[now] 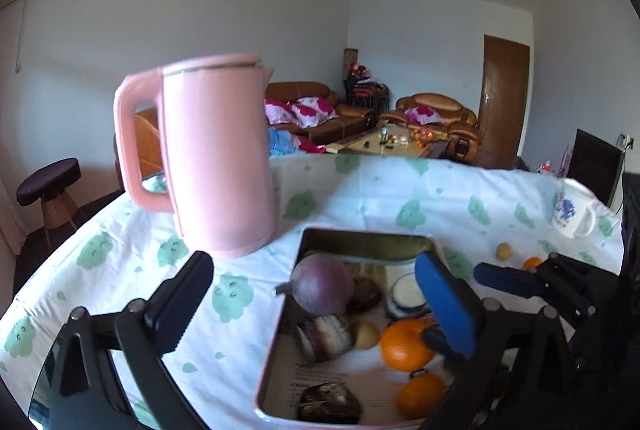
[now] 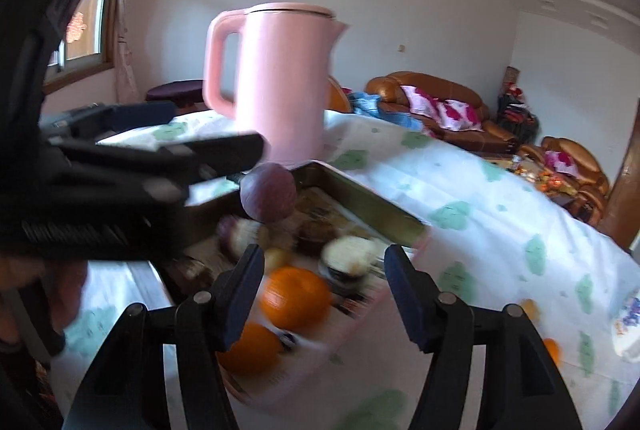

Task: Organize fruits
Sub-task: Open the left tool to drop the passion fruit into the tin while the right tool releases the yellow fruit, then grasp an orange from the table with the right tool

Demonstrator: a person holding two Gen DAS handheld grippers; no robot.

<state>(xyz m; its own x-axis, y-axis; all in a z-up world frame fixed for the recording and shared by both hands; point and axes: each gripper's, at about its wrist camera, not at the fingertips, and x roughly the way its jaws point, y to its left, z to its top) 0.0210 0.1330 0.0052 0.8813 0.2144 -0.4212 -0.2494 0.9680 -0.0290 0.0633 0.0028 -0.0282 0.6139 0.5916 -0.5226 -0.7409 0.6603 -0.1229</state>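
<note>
A metal tray point(image 1: 368, 236) with a pink rim holds two oranges point(image 1: 404, 348), a small yellow fruit point(image 1: 366, 334) and several dark sliced pieces. A round purple fruit point(image 1: 322, 284) with a stalk sits at the tray's left wall, between the wide-spread fingers of my left gripper point(image 1: 312, 262); neither pad touches it. My right gripper point(image 2: 324, 270) stands open over the tray's point(image 2: 360, 197) near end. An orange point(image 2: 296, 296) lies between its fingers, close to the left one and not clamped. The purple fruit point(image 2: 268, 193) shows just below my left gripper point(image 2: 216, 127).
A tall pink kettle point(image 1: 220, 157) stands on the cloth just behind the tray's left corner. A white mug point(image 1: 572, 209) is at the far right, with a small yellow fruit point(image 1: 504, 252) and a small orange point(image 1: 532, 262) loose on the cloth near it. The table edge curves away at the left.
</note>
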